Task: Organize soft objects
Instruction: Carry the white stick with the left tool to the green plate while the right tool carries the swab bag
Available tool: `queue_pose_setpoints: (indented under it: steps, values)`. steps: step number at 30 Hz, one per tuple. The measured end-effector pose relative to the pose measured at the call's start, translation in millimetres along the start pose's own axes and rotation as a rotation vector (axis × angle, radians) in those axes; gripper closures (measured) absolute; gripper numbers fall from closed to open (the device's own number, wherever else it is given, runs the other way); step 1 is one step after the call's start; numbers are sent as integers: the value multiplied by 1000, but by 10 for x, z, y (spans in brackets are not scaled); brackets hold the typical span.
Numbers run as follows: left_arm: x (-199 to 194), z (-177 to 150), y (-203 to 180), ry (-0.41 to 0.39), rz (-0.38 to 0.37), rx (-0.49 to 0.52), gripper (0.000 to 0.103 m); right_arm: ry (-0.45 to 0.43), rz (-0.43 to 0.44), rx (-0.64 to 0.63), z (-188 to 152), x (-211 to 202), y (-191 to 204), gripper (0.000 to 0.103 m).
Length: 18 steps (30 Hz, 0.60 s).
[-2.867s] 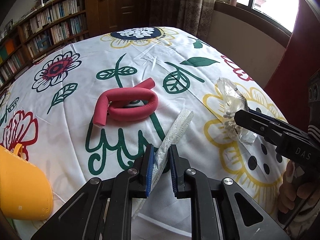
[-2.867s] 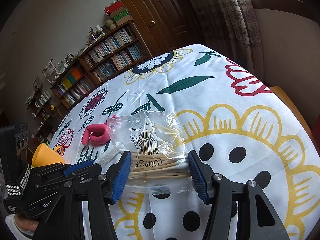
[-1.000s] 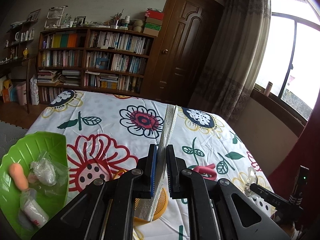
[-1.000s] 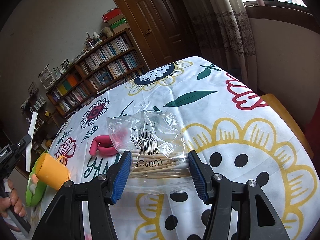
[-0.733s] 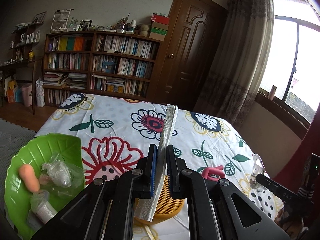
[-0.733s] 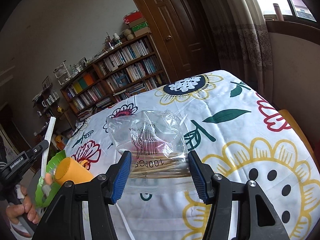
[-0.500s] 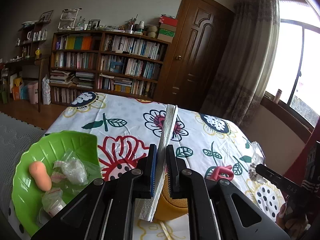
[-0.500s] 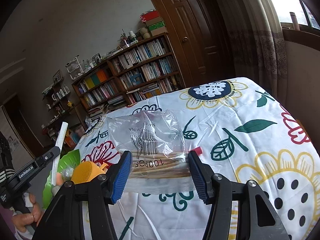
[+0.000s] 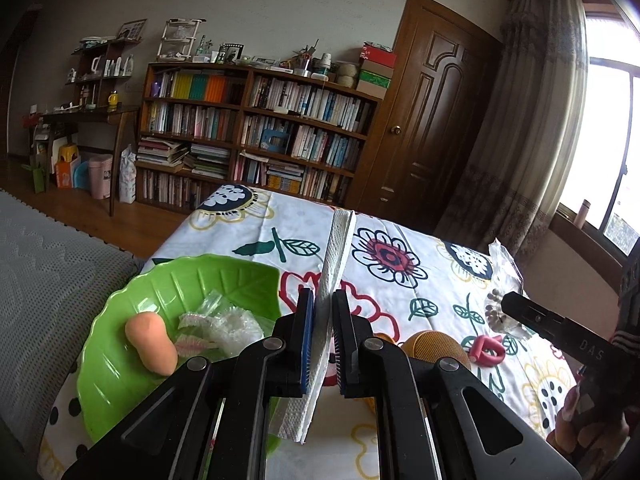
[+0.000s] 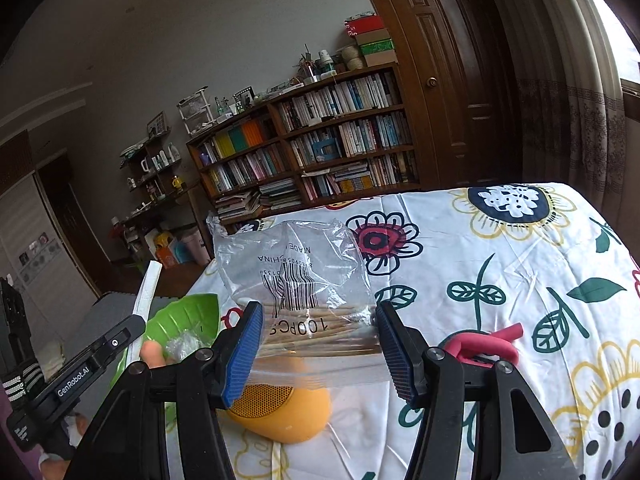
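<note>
Left wrist: green leaf dish [image 9: 120,360] holds peach foam piece [image 9: 151,346], crinkled clear wrappers [image 9: 228,330]. Left gripper [image 9: 322,344] jaws clamped on white folded tissue strip [image 9: 334,264], upright, raised beside dish.

Right wrist: right gripper [image 10: 320,354] jaws pinching clear cotton-swab bag [image 10: 296,280], printed "100PCS", "MADE IN CHINA", above yellow speaker [image 10: 280,416]. Left gripper reads "GenRobot.AI".

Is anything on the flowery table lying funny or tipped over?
Yes. The yellow mesh-fronted speaker lies tipped on its side beside the green leaf plate, and the pink foam tube lies bent into a loop. Nothing looks spilled or broken.
</note>
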<state>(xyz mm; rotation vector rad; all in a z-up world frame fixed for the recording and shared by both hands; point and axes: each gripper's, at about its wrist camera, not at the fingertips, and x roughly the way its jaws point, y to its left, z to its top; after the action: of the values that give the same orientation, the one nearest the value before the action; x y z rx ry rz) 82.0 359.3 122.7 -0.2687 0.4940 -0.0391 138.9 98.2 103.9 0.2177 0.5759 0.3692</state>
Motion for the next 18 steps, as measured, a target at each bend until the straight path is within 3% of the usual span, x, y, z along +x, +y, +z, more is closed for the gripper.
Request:
queue_pose_setpoints:
  steps: [10, 15, 18]
  values:
    - [-33, -105, 385, 12, 93, -60, 93, 23, 62, -62, -41, 241, 422, 43]
    - [-28, -153, 504, 3, 175, -72, 92, 33, 86, -113, -80, 321, 645, 43]
    - [9, -180, 604, 13, 203, -110, 80, 44, 102, -148, -119, 371, 766, 43]
